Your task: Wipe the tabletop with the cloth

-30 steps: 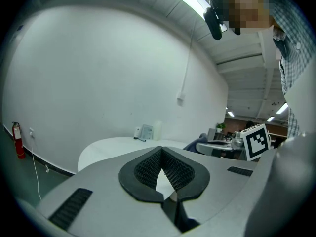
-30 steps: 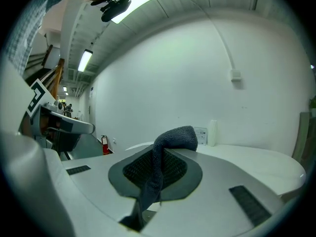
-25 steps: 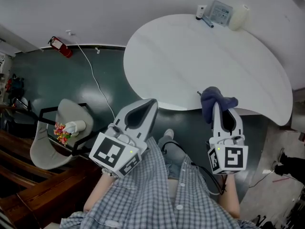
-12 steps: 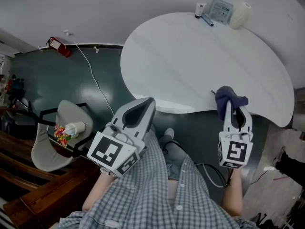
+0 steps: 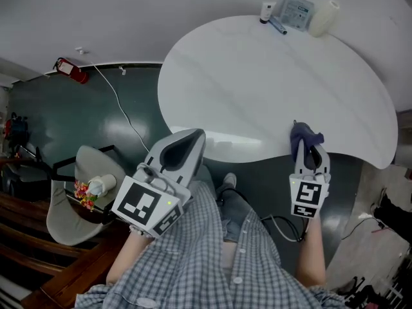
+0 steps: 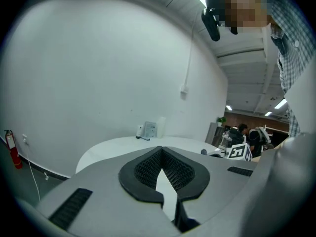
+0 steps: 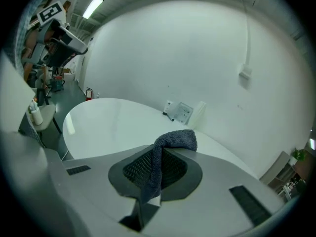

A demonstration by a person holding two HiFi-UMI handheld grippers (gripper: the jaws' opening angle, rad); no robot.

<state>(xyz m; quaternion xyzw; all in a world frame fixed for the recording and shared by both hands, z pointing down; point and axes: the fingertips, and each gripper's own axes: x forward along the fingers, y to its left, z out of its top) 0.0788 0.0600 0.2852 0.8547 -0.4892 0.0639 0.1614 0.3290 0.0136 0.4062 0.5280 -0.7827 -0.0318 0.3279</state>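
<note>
A dark blue cloth (image 5: pixel 304 138) is pinched in my right gripper (image 5: pixel 308 152), which hangs at the near edge of the white oval table (image 5: pixel 257 76). In the right gripper view the cloth (image 7: pixel 163 157) drapes between the jaws and folds over their tips, above the table (image 7: pixel 108 125). My left gripper (image 5: pixel 181 148) is held lower left of the table's near edge, its jaws shut with nothing between them (image 6: pixel 160 154). The tabletop (image 6: pixel 128 147) shows beyond it.
At the table's far edge stand a small bottle (image 5: pixel 266 9), a pen (image 5: pixel 279 27), a flat packet (image 5: pixel 297 11) and a paper roll (image 5: pixel 324 17). A grey chair (image 5: pixel 80 198) with a bottle and flowers sits left. A red extinguisher (image 5: pixel 69 71) and cable lie on the floor.
My right gripper has moved right and away along the table's near edge with the cloth. The left gripper has barely shifted.
</note>
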